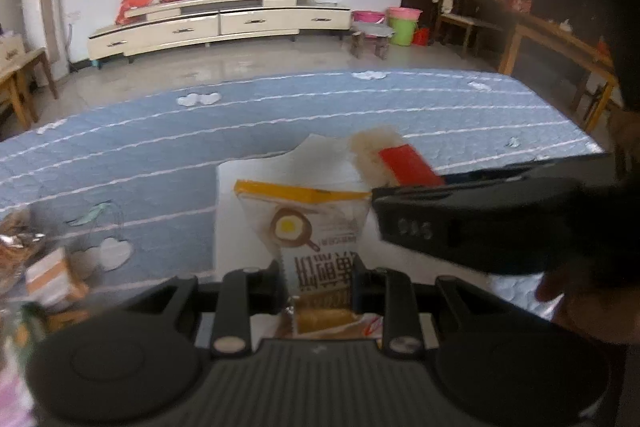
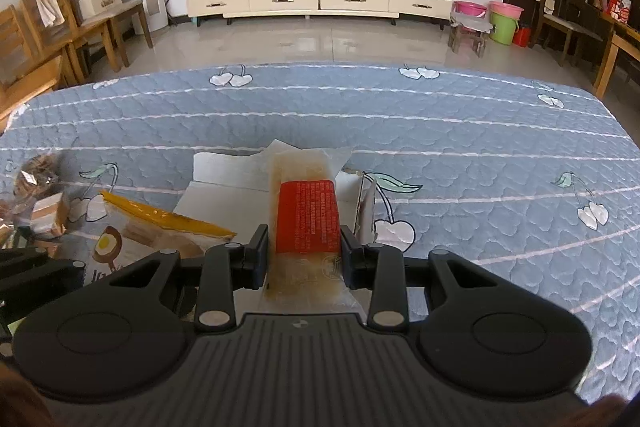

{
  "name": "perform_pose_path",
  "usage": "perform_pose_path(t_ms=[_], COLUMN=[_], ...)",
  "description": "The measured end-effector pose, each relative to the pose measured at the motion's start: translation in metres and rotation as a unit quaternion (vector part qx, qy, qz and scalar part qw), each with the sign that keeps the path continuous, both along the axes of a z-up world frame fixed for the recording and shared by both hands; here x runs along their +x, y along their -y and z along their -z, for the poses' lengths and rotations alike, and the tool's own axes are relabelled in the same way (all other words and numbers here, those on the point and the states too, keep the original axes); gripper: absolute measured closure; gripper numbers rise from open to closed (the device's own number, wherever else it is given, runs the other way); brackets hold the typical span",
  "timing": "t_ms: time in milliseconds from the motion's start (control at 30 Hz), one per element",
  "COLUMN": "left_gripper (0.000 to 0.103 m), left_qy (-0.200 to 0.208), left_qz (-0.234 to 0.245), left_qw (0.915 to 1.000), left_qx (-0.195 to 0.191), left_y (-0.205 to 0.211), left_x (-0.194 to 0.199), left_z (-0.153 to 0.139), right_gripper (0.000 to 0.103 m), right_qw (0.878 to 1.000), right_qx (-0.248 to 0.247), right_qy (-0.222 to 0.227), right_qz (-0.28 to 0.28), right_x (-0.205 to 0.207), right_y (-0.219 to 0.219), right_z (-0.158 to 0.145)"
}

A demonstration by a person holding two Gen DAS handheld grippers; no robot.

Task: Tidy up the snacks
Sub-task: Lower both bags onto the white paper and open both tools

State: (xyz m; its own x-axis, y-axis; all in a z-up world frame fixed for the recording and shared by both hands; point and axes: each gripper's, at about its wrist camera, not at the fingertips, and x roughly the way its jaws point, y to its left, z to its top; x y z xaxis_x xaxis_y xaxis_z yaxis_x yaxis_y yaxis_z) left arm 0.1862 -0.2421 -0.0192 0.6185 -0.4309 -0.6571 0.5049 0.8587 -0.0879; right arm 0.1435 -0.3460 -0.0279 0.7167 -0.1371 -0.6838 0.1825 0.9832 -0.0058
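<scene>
My left gripper (image 1: 318,277) is shut on a white snack packet with a yellow top and a fried-egg picture (image 1: 308,223), held over a white open box (image 1: 240,211). The packet also shows at lower left in the right wrist view (image 2: 152,231). My right gripper (image 2: 304,255) is shut on a clear snack packet with a red label (image 2: 306,219), held over the same white box (image 2: 224,187). The right gripper's body (image 1: 500,215) and its red-label packet (image 1: 404,163) show at the right of the left wrist view.
The box rests on a blue quilted cloth with cherry prints (image 2: 480,147). Several more wrapped snacks lie at the left edge (image 2: 36,195), also in the left wrist view (image 1: 36,263). Wooden chairs (image 2: 60,23) stand beyond the table at left.
</scene>
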Motion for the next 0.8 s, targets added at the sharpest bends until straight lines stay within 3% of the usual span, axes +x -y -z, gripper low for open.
perform_pose_path(t_ms=[100, 133, 200, 300, 367, 467, 533, 733, 800], left_gripper=[0.066, 0.057, 0.044, 0.027, 0.009, 0.005, 0.005, 0.003, 0.003], left_qy=[-0.017, -0.021, -0.013, -0.004, 0.005, 0.015, 0.012, 0.009, 0.009], left_qz=[0.009, 0.011, 0.008, -0.001, -0.015, -0.030, -0.040, -0.070, -0.077], left_qw=[0.9996, 0.9994, 0.9997, 0.9998, 0.9997, 0.9994, 0.9991, 0.9974, 0.9967], left_qx=[-0.019, -0.025, -0.021, -0.019, -0.017, -0.004, 0.001, 0.018, 0.024], left_y=[0.003, 0.002, 0.000, -0.008, -0.015, -0.025, -0.033, -0.057, -0.066], left_x=[0.005, 0.004, -0.001, -0.009, -0.016, -0.029, -0.035, -0.059, -0.067], left_z=[0.004, 0.005, 0.005, -0.001, -0.008, -0.017, -0.022, -0.030, -0.032], right_gripper=[0.057, 0.047, 0.035, 0.035, 0.034, 0.025, 0.014, 0.000, 0.000], right_qw=[1.000, 1.000, 1.000, 0.999, 0.999, 0.999, 0.998, 0.997, 0.998], right_qx=[-0.002, -0.006, -0.004, -0.001, 0.003, 0.004, -0.009, -0.012, -0.011], right_qy=[0.003, 0.006, 0.015, 0.026, 0.035, 0.045, 0.048, 0.061, 0.059], right_qz=[0.004, 0.008, 0.012, 0.018, 0.026, 0.028, 0.029, 0.038, 0.036], right_x=[0.003, 0.001, -0.006, -0.021, -0.034, -0.056, -0.070, -0.104, -0.112], right_y=[0.005, 0.006, 0.007, 0.010, 0.012, 0.010, 0.008, 0.003, 0.001], right_z=[-0.001, -0.002, -0.008, -0.016, -0.023, -0.032, -0.039, -0.055, -0.055])
